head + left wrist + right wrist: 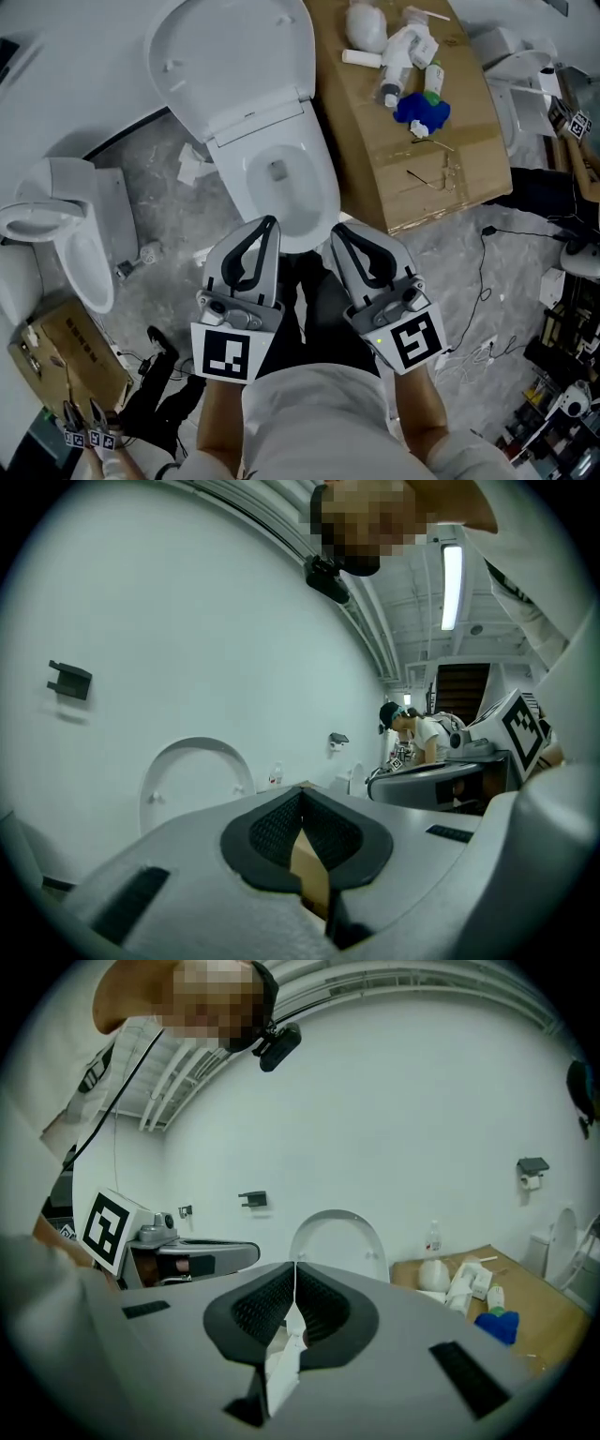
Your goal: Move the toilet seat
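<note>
Grey mottled floor (159,159) and a plain white wall (187,621) form the setting, seen from the head view with clock directions taken from its centre.

- **Toilet.** The white bowl (317,178) lies just above centre, toward 12 o'clock. The toilet seat (225,56) is raised and leans back from the bowl toward 11 o'clock. Both gripper views show it as an upright white arch against the wall. Whether ring and lid stand up together cannot be told.
- **Claws.** The left claw (270,223) and the right claw (337,228) sit side by side at 6 o'clock, held close to the person's body. Their tips point toward 12 o'clock and stop at the near rim of the bowl. In each gripper view the two dark pads meet at the tip. Both claws are closed together with nothing held, and neither touches the seat.
- **Surroundings.** A cardboard sheet (422,159) lies on the floor at 1 o'clock, carrying white bottles (405,52) and a blue object (422,112). A second toilet (61,239) stands at 9 o'clock, and a cardboard box (70,361) lies at 8 o'clock.
</note>
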Demonstrator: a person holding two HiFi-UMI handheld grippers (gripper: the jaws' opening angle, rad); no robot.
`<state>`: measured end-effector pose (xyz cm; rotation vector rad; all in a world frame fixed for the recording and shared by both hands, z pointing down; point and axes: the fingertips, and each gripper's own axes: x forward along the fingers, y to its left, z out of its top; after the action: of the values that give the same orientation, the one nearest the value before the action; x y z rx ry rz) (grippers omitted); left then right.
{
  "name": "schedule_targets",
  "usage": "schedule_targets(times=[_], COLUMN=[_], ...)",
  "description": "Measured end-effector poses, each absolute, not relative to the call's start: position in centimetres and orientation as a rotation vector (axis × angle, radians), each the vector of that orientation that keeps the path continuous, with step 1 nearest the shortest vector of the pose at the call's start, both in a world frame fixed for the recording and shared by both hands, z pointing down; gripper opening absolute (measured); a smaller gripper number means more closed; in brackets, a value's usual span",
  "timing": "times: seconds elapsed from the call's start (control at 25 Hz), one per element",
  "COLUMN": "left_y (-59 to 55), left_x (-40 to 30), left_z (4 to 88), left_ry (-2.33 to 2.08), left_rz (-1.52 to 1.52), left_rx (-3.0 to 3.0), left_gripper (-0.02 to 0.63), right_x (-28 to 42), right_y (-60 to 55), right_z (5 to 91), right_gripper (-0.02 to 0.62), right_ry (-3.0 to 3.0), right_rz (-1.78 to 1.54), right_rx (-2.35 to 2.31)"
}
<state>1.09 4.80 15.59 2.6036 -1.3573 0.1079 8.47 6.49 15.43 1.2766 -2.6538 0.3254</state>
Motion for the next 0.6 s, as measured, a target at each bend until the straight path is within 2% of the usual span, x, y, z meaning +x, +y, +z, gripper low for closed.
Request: schedule_targets(times=[0.6], left_y=[6.1], left_x=[3.0], left_z=[27.3], left_ry=[-1.327], left_rz=[0.178], left_rx=[2.463], left_gripper=[0.011], right_x=[9.6], right_y=[6.6], right_z=[26.3], right_gripper=[0.015], right_ry=[-2.605], right_rz=[0.456], right_rx=[1.207])
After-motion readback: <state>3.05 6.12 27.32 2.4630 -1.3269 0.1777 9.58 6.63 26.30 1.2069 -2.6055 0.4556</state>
